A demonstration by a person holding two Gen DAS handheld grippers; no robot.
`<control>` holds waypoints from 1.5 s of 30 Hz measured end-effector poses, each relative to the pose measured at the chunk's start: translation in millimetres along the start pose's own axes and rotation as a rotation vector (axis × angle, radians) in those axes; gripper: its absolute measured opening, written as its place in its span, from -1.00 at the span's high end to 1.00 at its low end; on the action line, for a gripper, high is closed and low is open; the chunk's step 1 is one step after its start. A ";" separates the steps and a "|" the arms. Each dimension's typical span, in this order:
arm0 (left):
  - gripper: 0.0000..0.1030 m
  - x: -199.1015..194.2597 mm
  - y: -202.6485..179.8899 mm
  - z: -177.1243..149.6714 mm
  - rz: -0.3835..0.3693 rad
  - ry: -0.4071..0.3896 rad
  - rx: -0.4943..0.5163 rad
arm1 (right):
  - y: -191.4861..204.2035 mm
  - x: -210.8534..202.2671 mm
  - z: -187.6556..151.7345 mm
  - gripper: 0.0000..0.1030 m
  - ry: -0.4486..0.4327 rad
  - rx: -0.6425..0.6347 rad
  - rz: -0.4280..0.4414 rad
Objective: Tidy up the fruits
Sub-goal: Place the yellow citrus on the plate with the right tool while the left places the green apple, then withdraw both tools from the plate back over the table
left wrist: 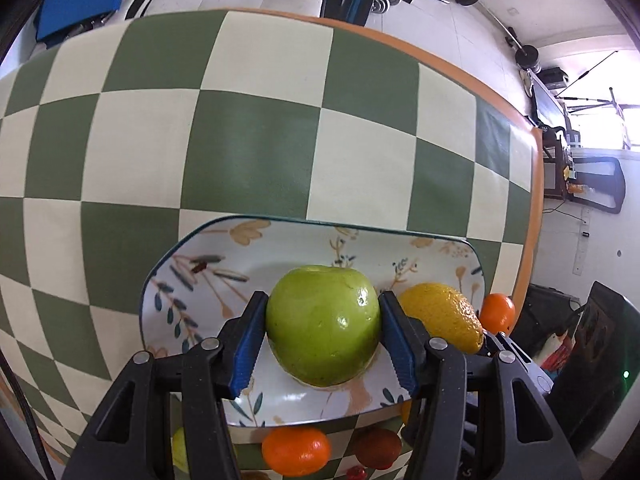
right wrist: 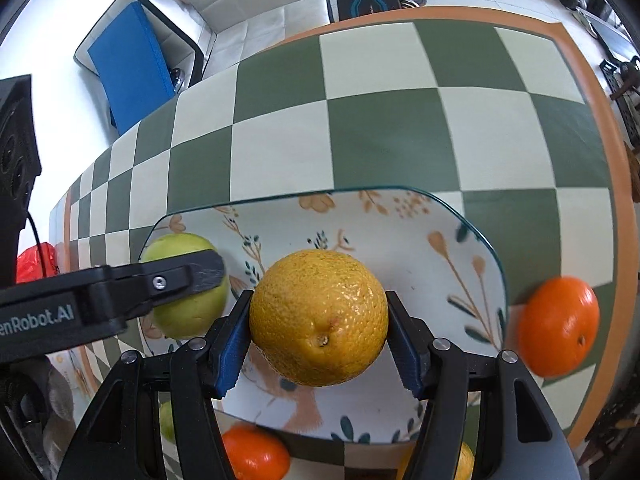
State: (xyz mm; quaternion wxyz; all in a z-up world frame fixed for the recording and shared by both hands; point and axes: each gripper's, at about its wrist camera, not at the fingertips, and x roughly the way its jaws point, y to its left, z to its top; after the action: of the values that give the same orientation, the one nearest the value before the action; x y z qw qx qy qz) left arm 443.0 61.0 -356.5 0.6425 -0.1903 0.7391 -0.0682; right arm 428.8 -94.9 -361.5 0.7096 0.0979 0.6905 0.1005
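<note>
Apple: my left claw (left wrist: 323, 328) grips the green apple (left wrist: 323, 326), blue pads pressed on both its sides, over the middle of the plate (left wrist: 192, 276). I cannot tell whether it rests on the plate or hangs just above.
Orange: my right claw (right wrist: 319, 320) clamps the yellow-orange fruit (right wrist: 319, 316) the same way, over the plate's middle as that camera shows it, stem scar facing the lens.
Pair: in the left view the orange (left wrist: 442, 316) sits just right of the apple; in the right view the apple (right wrist: 188, 308) is at the plate's left end, partly behind the left claw's black finger.
Plate: a flower-patterned oblong dish with a dark rim (right wrist: 400, 196), lying near the tabletop's near edge.
Loose fruit: a tangerine (right wrist: 558, 326) lies on the cloth just beside the plate's right end; another tangerine (left wrist: 296, 450) and a dark red fruit (left wrist: 378, 448) lie between the plate and the near edge.
Tabletop: covered in green-and-cream checked cloth (left wrist: 248, 152) with an orange border.
</note>
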 end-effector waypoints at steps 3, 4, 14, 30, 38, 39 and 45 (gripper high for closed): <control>-0.04 1.2 6.1 0.5 -0.014 0.017 -0.019 | 3.5 5.2 4.5 -0.26 0.002 -0.015 -0.001; -0.04 1.9 7.2 1.0 -0.013 0.020 -0.025 | 4.1 6.2 5.3 -0.26 0.002 -0.019 -0.002; -0.47 0.9 5.8 3.4 0.031 0.017 0.001 | -3.9 4.0 7.5 -0.66 0.007 0.015 0.006; -0.67 -76.7 -8.9 -67.3 0.316 -0.286 0.161 | 1.4 -65.9 -59.5 -0.85 -0.106 -0.016 -0.236; -0.67 -117.5 -17.5 -154.0 0.347 -0.411 0.186 | 11.3 -129.2 -119.2 -0.85 -0.193 -0.063 -0.271; -0.67 -120.7 -20.7 -162.8 0.346 -0.422 0.189 | 12.2 -138.0 -127.0 -0.85 -0.205 -0.067 -0.269; -0.67 -159.5 -30.2 -211.2 0.329 -0.490 0.190 | 20.4 -186.8 -165.4 -0.85 -0.268 -0.093 -0.267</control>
State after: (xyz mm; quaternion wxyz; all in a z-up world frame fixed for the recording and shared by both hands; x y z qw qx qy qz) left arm 259.0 61.8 -163.9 0.8188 -0.0180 0.5735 0.0155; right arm 258.4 -127.2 -180.9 0.8059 -0.0149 0.5915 0.0233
